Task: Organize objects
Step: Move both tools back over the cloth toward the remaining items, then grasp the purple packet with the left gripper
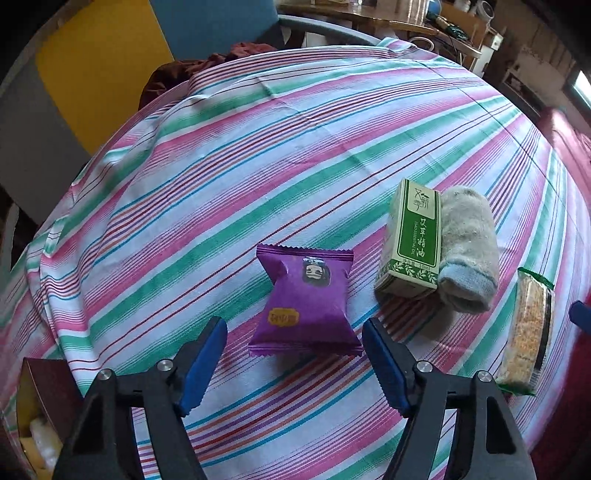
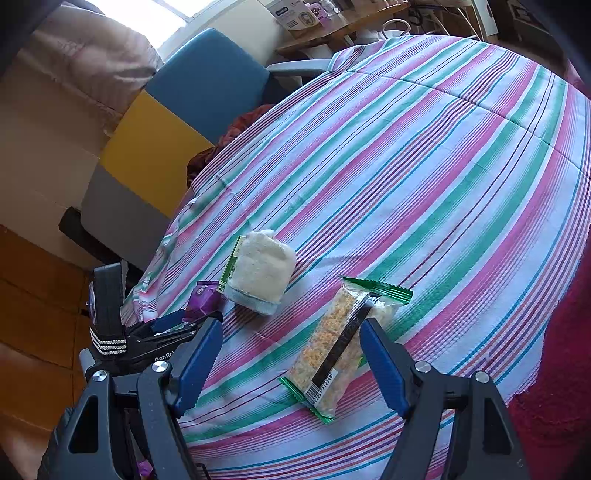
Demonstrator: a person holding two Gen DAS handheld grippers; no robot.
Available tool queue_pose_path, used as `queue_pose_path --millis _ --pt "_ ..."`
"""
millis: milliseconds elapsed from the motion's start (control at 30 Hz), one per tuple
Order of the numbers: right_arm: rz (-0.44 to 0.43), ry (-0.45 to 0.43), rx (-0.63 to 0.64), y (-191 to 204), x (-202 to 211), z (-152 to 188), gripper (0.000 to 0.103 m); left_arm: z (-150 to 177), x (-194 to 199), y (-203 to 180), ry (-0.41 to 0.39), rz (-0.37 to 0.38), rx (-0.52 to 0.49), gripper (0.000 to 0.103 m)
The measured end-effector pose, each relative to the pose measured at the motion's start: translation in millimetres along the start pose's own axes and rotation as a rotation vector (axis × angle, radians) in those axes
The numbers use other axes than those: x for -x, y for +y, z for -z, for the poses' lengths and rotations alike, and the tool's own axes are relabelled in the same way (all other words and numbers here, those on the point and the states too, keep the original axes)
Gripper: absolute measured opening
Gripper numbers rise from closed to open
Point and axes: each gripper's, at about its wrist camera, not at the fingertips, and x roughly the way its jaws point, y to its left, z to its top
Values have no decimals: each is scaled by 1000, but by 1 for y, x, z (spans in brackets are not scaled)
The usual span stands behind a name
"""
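left gripper (image 1: 295,350) hangs over the striped tablecloth (image 1: 258,166), jaws apart, pads clear of everything. the purple snack packet (image 1: 306,302) lies flat just ahead of the tips, roughly centred in the gap but not between the pads. nothing held.

right gripper (image 2: 291,354) also has its jaws apart and is empty. the green-edged cereal bar (image 2: 340,343), in its clear wrapper, lies diagonally on the cloth with its near half in line with the gap; cannot tell whether the right pad touches the wrapper or just overlaps it in the view.

beyond those: the green essential oil box (image 1: 410,240) lies on its side, touching the rolled grey sock (image 1: 465,251) along one long edge. those two look deliberately paired.

far side of the cloth is bare. past it a blue/yellow chair (image 2: 184,110), dark red fabric (image 1: 236,55) and a cluttered wooden desk (image 1: 369,14).

progress, my read: all four items sit in a loose row near the front edge, box and sock snugged up, so part grouped. the packet and bar lie apart from the pair and from each other. no bin or tray identifiable; a box-like corner (image 1: 48,387) shows at the lower left of the left view, contents unclear. likely left: close up the packet and bar.
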Motion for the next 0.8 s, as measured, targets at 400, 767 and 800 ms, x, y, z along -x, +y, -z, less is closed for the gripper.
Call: queue_pose_path --millis 400,767,800 --pt "11 0 14 7 -3 3 78 25 27 11 -68 3 2 53" --pt "65 21 56 13 -9 7 78 48 41 -1 -146 69 106 45" --pt "73 21 49 12 -9 7 78 54 43 -1 -151 74 112 45"
